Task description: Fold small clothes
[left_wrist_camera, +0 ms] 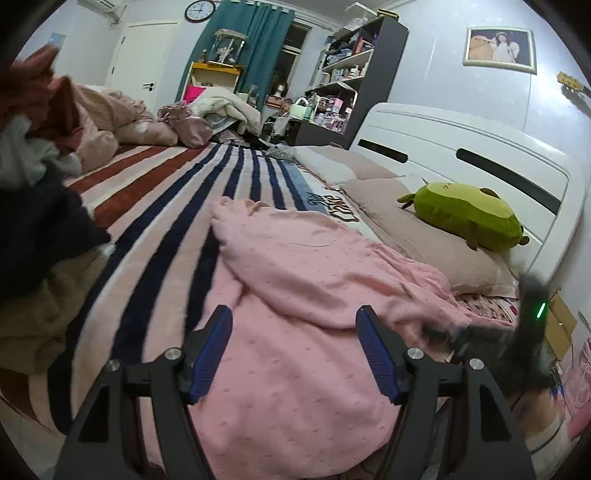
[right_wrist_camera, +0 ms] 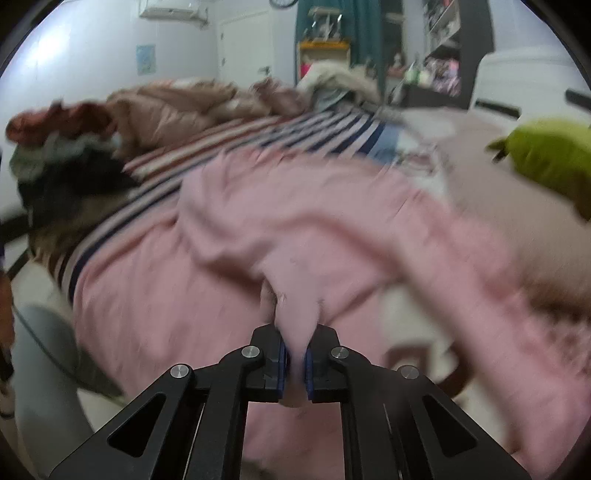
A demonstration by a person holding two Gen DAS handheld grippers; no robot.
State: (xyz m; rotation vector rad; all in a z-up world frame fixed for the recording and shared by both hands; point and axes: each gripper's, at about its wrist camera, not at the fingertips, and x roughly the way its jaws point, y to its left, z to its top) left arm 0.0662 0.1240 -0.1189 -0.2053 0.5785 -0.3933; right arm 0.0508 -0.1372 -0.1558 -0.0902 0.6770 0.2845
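Pink garment (left_wrist_camera: 295,266) | dotted knit | rumpled | on striped blanket (left_wrist_camera: 166,206)

A white headboard (left_wrist_camera: 461,147) is standing at two o'clock, a dark shelf unit (left_wrist_camera: 354,81) and teal curtain (left_wrist_camera: 255,48) at twelve, a wall clock (left_wrist_camera: 199,10) hanging above.

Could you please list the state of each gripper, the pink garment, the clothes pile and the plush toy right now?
left gripper: open, jaws apart above the cloth, gripping nothing.
right gripper: shut on a pinch of pink cloth.
pink garment: spread on the bed, rumpled, not yet folded.
clothes pile: heaped, unfolded.
green plush toy: lying on the pillow.
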